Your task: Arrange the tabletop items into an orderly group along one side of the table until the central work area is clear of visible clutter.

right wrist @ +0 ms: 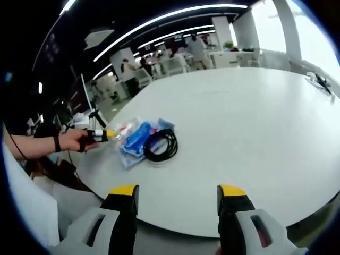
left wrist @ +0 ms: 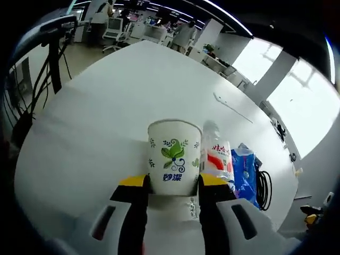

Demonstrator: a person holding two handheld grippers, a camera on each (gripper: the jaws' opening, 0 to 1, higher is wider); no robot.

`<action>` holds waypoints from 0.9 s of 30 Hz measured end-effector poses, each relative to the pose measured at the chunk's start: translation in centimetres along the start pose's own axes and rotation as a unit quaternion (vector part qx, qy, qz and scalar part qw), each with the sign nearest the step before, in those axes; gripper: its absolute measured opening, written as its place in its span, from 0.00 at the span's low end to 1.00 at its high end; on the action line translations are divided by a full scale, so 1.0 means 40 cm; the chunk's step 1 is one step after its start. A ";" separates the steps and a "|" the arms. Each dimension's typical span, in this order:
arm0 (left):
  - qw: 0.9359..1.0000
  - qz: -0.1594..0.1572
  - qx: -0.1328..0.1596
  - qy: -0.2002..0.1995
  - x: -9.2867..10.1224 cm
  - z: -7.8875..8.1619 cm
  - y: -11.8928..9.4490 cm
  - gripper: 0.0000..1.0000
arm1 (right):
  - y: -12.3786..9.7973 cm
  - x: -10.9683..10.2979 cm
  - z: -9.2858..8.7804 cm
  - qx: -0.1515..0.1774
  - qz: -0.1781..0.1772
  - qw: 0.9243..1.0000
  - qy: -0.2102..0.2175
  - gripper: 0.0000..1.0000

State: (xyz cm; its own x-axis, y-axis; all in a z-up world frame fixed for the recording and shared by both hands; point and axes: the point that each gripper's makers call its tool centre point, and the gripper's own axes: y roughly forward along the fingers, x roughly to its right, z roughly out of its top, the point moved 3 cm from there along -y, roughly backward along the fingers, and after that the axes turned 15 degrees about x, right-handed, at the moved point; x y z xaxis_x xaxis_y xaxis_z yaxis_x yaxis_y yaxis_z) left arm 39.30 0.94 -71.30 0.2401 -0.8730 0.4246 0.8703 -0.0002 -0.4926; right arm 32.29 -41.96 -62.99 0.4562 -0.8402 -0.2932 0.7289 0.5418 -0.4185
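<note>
Your left hand-held gripper (left wrist: 172,183) is clamped on a white paper cup (left wrist: 174,155) printed with green leaves, its yellow-tipped jaws pressing the cup's lower sides; the cup stands upright at the near edge of the white bench (left wrist: 111,106). Your right hand-held gripper (right wrist: 178,194) has its jaws spread apart with nothing between them, held over the near edge of the bench (right wrist: 255,127) in the right gripper view. Taking the items by size: just beside the cup, on its right in the left gripper view, stands a clear plastic bottle (left wrist: 215,154) with a red and white label, touching or nearly touching the cup. Next to the bottle lies a blue packet (left wrist: 245,170), and beyond that a coil of black cable (left wrist: 264,188) near the bench edge. From the right gripper view, the same blue packet (right wrist: 137,139) and black cable coil (right wrist: 161,144) lie together at the far left edge, with your hand (right wrist: 79,141) holding the other tool beside them.
</note>
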 end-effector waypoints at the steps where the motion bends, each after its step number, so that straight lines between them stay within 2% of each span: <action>1: 1.000 0.002 0.000 -0.001 -0.001 -0.003 -0.005 0.35 | 0.002 0.000 0.002 0.001 0.001 1.000 0.000 0.60; 12: 0.998 0.037 0.024 -0.043 -0.047 -0.043 -0.103 0.35 | 0.016 -0.010 -0.007 -0.004 0.022 1.000 -0.001 0.60; 20: 0.998 0.039 0.034 -0.042 -0.036 -0.063 -0.168 0.35 | 0.030 -0.018 -0.011 -0.010 0.038 0.999 -0.001 0.60; 23: 0.998 0.040 0.034 -0.019 -0.029 -0.070 -0.193 0.35 | 0.036 -0.023 -0.007 -0.009 0.045 0.999 -0.003 0.60; 27: 0.999 0.040 0.033 -0.011 -0.020 -0.083 -0.218 0.35 | 0.046 -0.029 -0.002 -0.010 0.054 0.998 -0.006 0.60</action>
State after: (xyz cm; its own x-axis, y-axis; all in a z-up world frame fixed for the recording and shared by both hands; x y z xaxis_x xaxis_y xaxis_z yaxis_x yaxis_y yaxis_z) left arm 30.07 0.03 -69.86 0.3191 -0.8576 0.4034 0.8743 0.1021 -0.4744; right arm 33.07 -39.97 -63.47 0.5368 -0.7775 -0.3276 0.6654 0.6289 -0.4022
